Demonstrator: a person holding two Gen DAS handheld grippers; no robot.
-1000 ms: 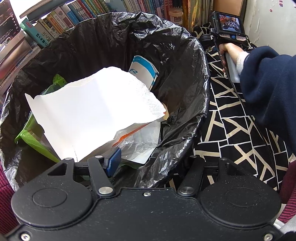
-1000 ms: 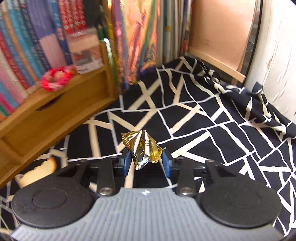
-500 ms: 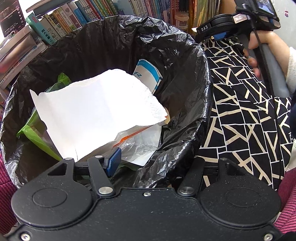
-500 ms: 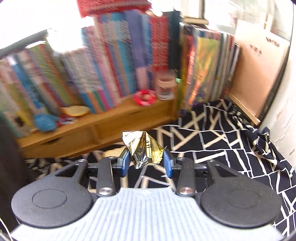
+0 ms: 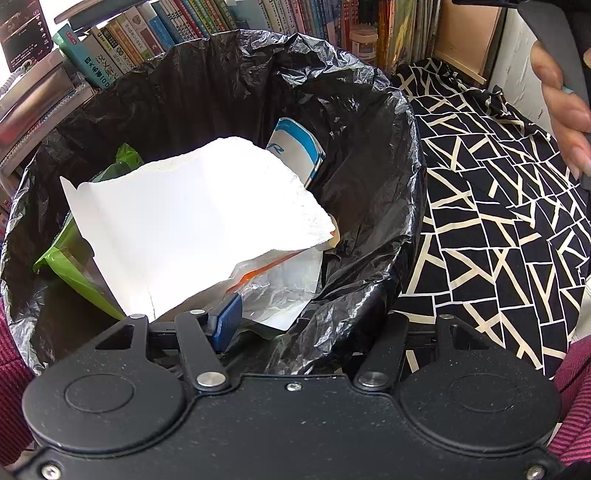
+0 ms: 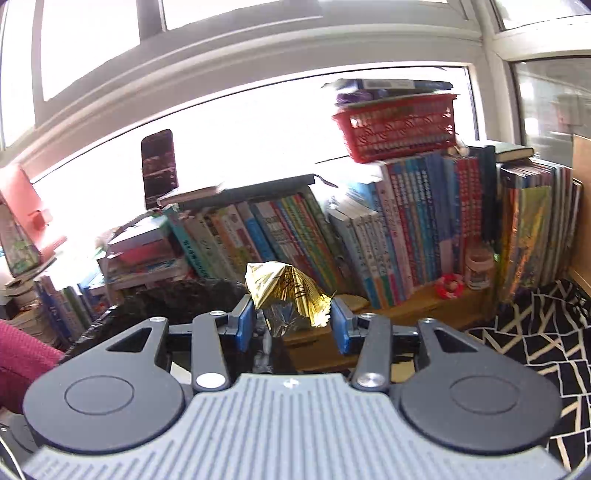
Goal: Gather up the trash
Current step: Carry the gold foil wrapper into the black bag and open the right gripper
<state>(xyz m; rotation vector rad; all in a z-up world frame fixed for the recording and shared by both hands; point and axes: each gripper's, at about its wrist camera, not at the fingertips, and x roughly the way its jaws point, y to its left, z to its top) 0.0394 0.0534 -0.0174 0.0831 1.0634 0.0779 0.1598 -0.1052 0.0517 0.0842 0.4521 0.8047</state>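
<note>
Fingers [image 6: 245,326] around unlabelled gold wrapper [image 6: 286,293]

paper [image 5: 192,225] in bin [image 5: 399,155], books [image 5: 155,33] probably behind

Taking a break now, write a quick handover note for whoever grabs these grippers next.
Left gripper: appears clamped on the near rim of the black bin bag.
Right gripper: jaws have just been opening; the gold foil wrapper sits loosely between them, with the bag just ahead.
Done: white paper and other trash are in the bag.
Left: get the wrapper into the bag.
</note>
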